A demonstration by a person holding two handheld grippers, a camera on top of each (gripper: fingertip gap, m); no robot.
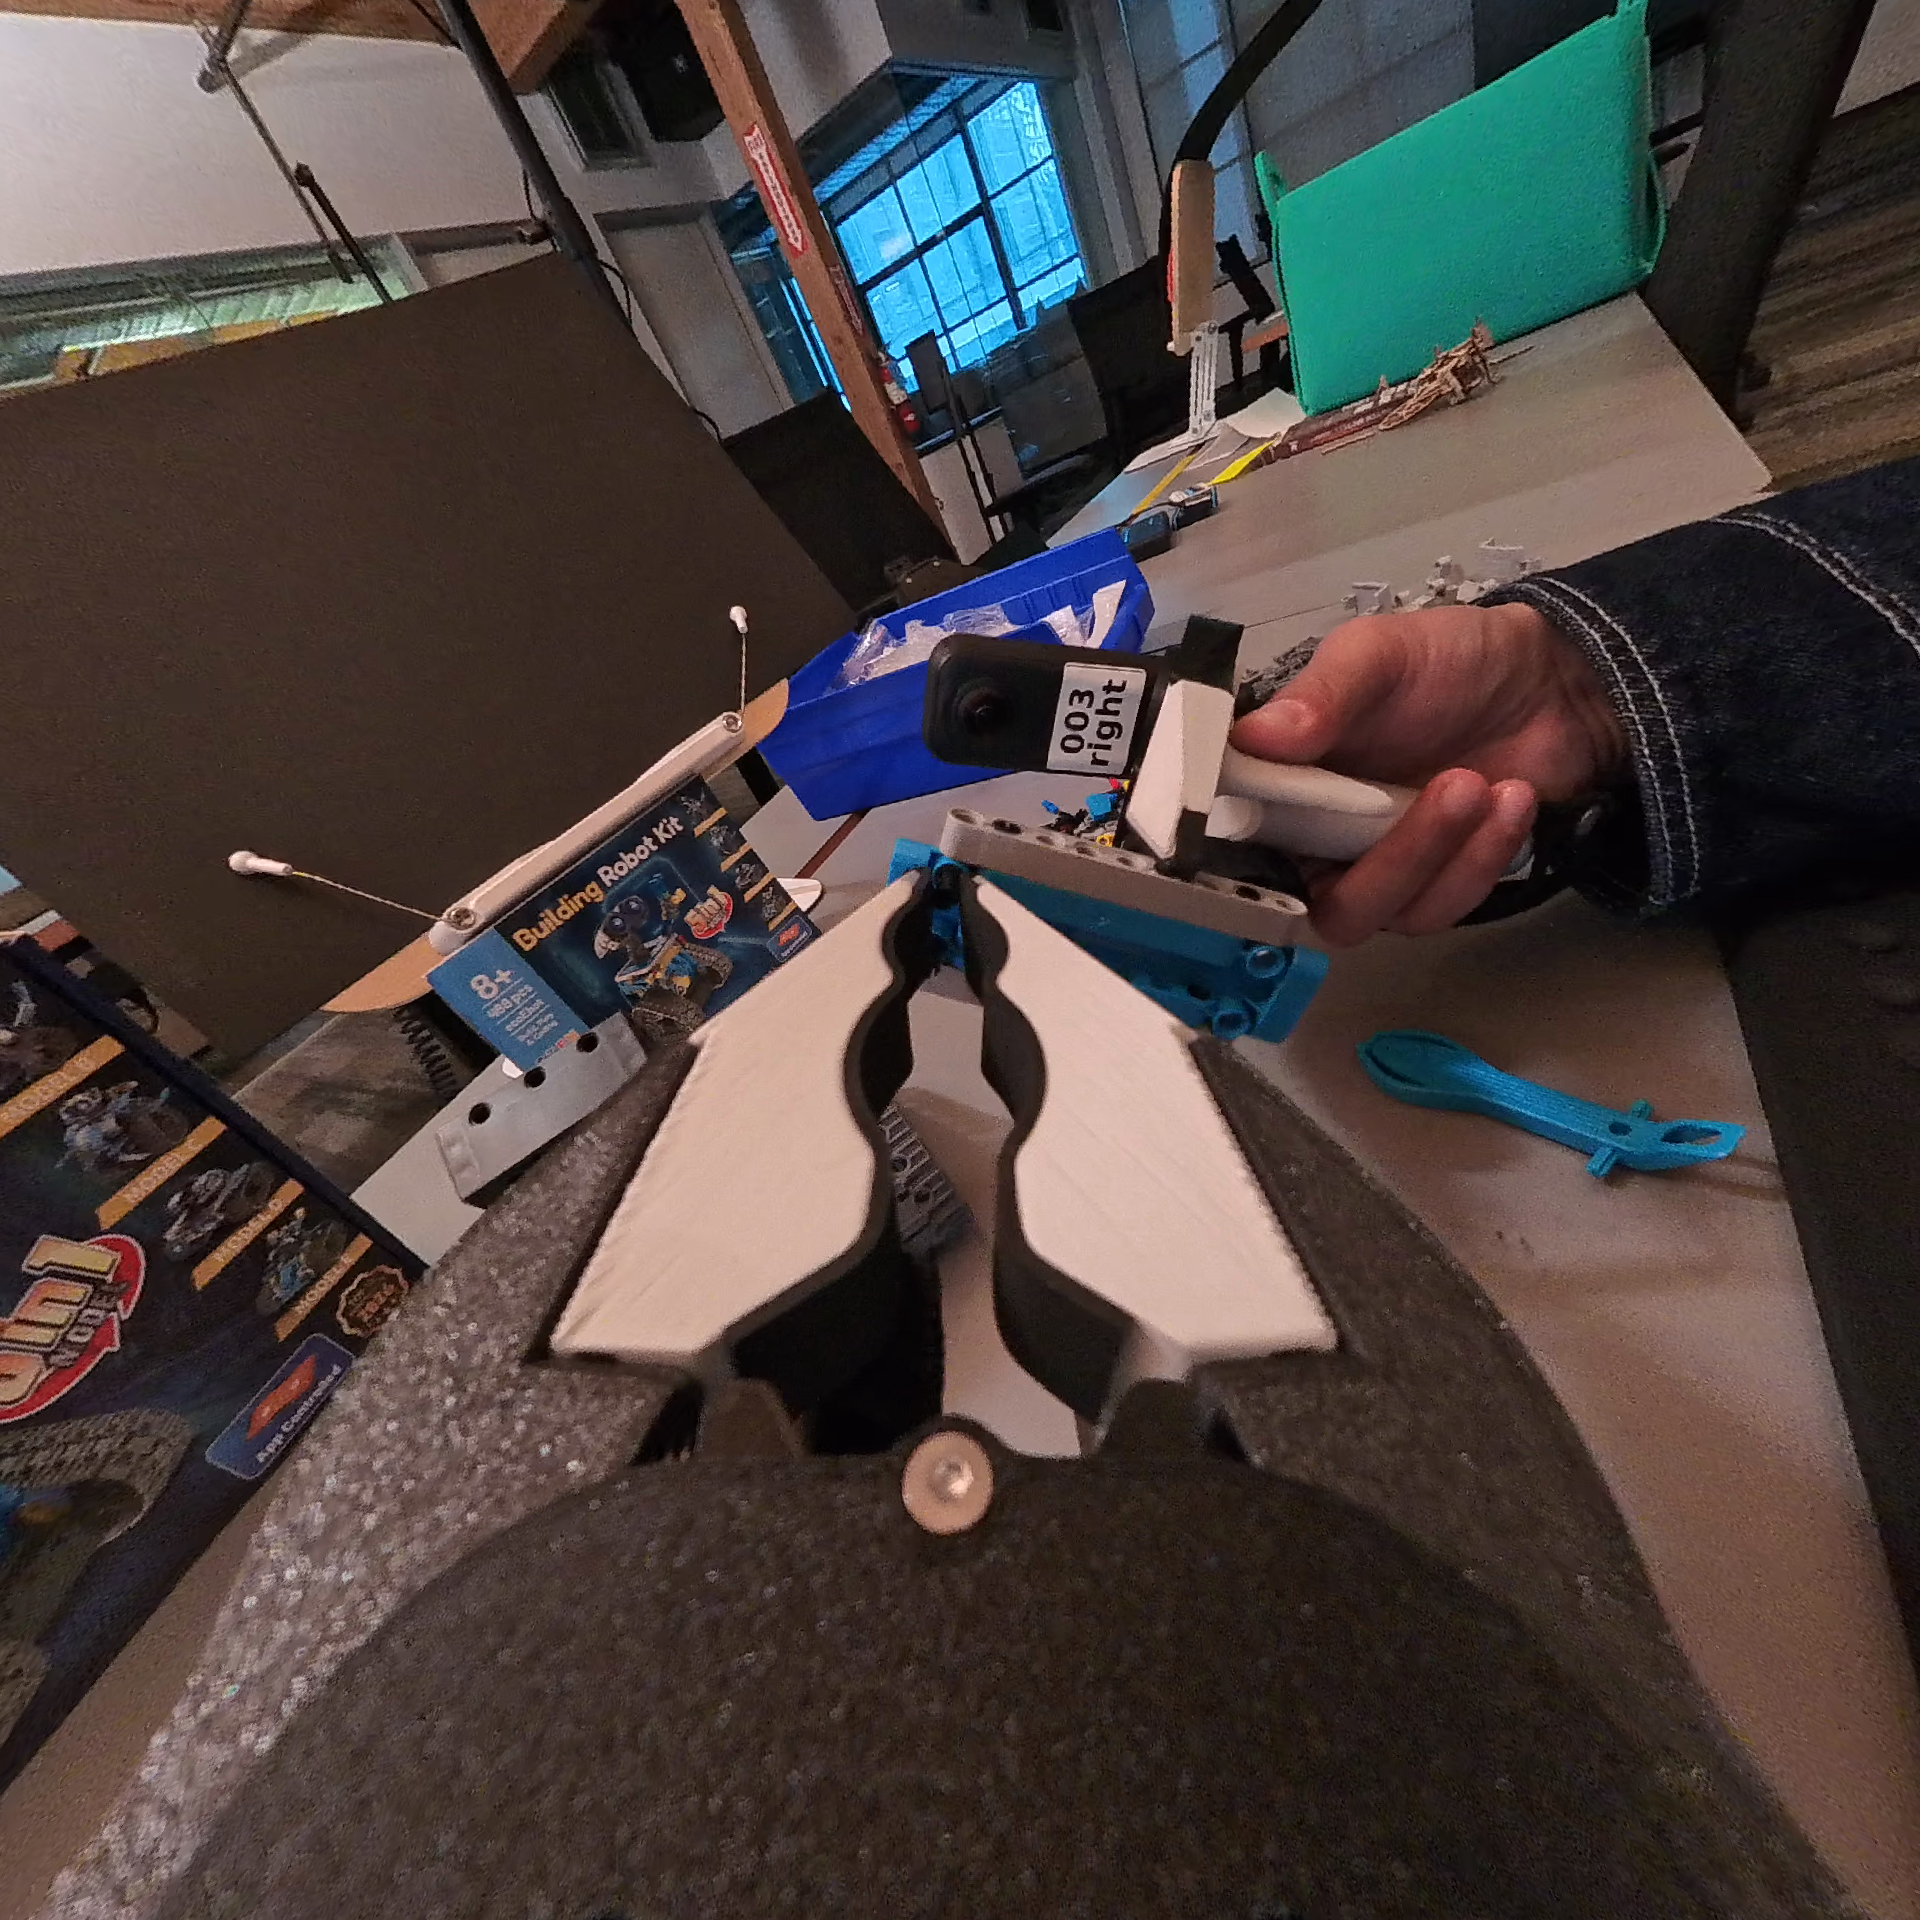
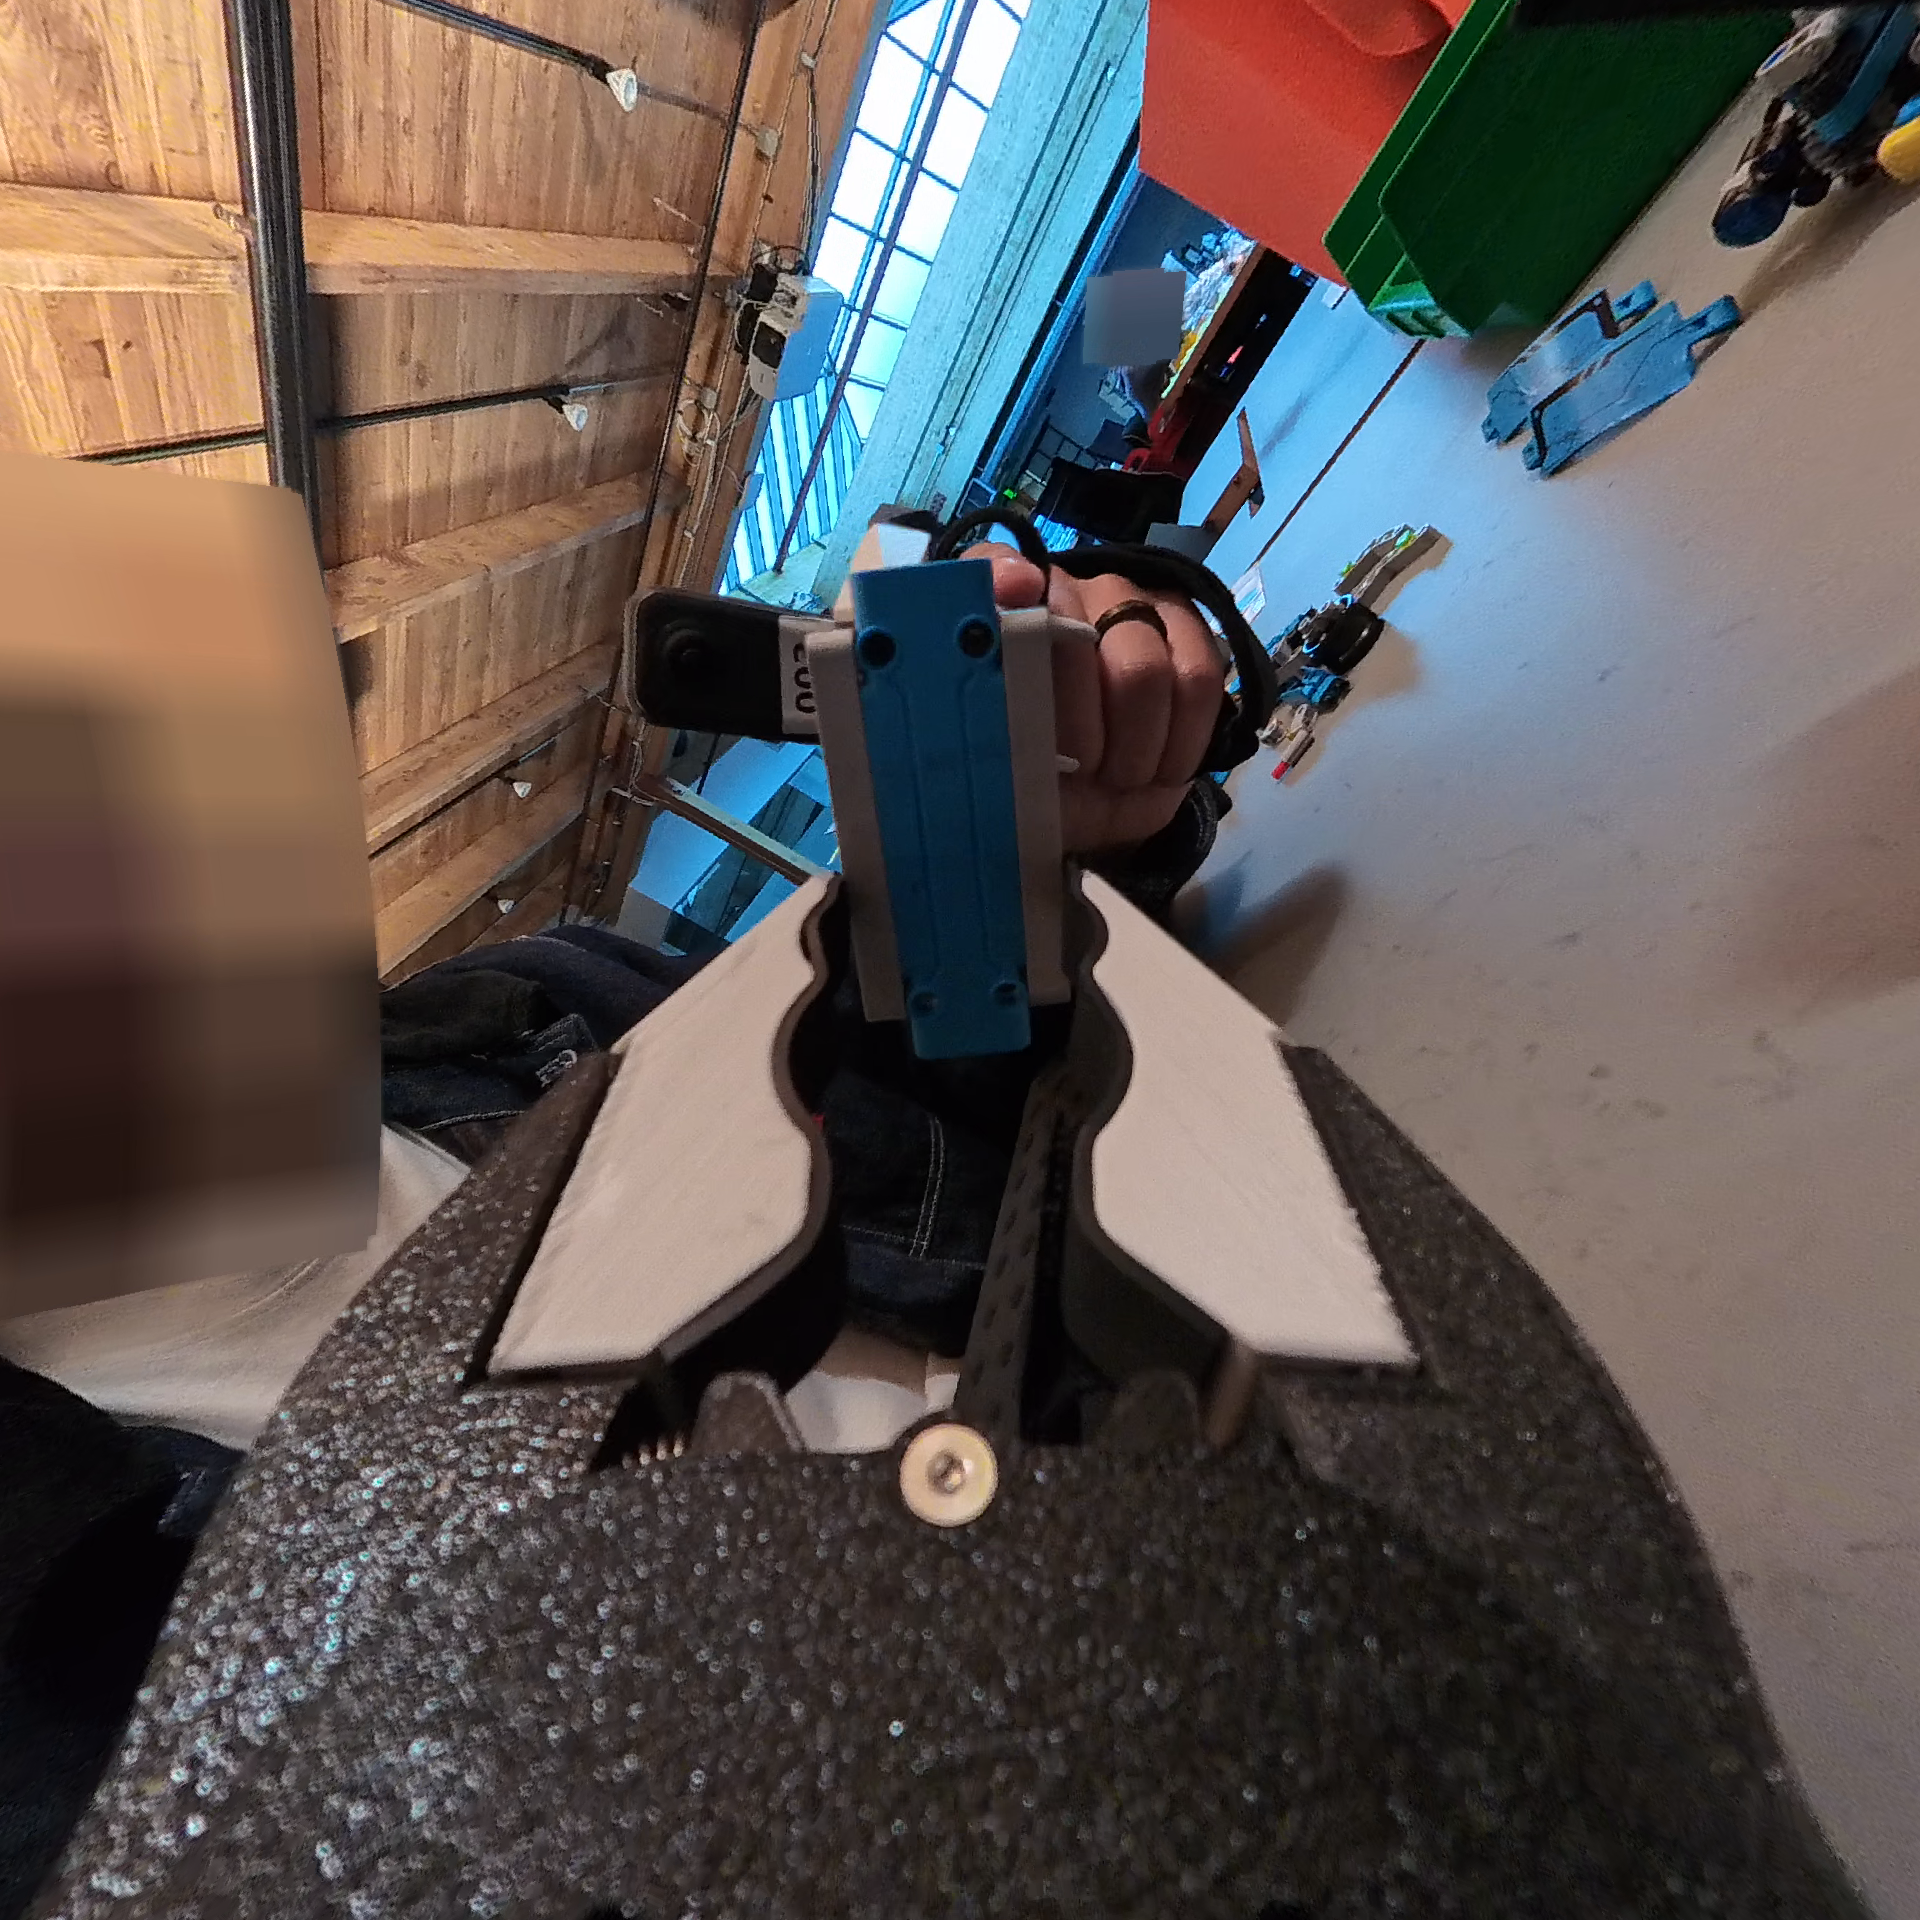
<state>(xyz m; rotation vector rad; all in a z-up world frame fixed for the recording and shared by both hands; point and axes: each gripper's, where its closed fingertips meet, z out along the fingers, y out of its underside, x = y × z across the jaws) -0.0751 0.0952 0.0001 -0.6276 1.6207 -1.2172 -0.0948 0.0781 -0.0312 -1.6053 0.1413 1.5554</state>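
A building-kit assembly, a blue block (image 1: pixel 1143 956) with a grey holed beam (image 1: pixel 1101 862) on it, is held above the grey table (image 1: pixel 1558 1403) between both grippers. My left gripper (image 1: pixel 941 885) is shut on the assembly's near blue end, fingertips almost together. The right gripper (image 1: pixel 1190 847), held by a hand (image 1: pixel 1434 727), grips the other end. In the right wrist view the assembly (image 2: pixel 940 810) stands upright between my right gripper's (image 2: pixel 961 909) fingers, which are shut on its grey sides. The left gripper's camera (image 2: pixel 707 675) and hand (image 2: pixel 1132 707) are behind it.
A blue bin (image 1: pixel 914 727), a kit box (image 1: pixel 623 935), a loose grey beam (image 1: pixel 540 1101) and a blue flat tool (image 1: pixel 1538 1101) lie around. A large printed box (image 1: pixel 156 1299) is at left. The right wrist view shows green (image 2: pixel 1507 208) and orange (image 2: pixel 1247 125) bins and blue parts (image 2: pixel 1600 374). Spacing between my two grippers at the tips: around 4 cm.
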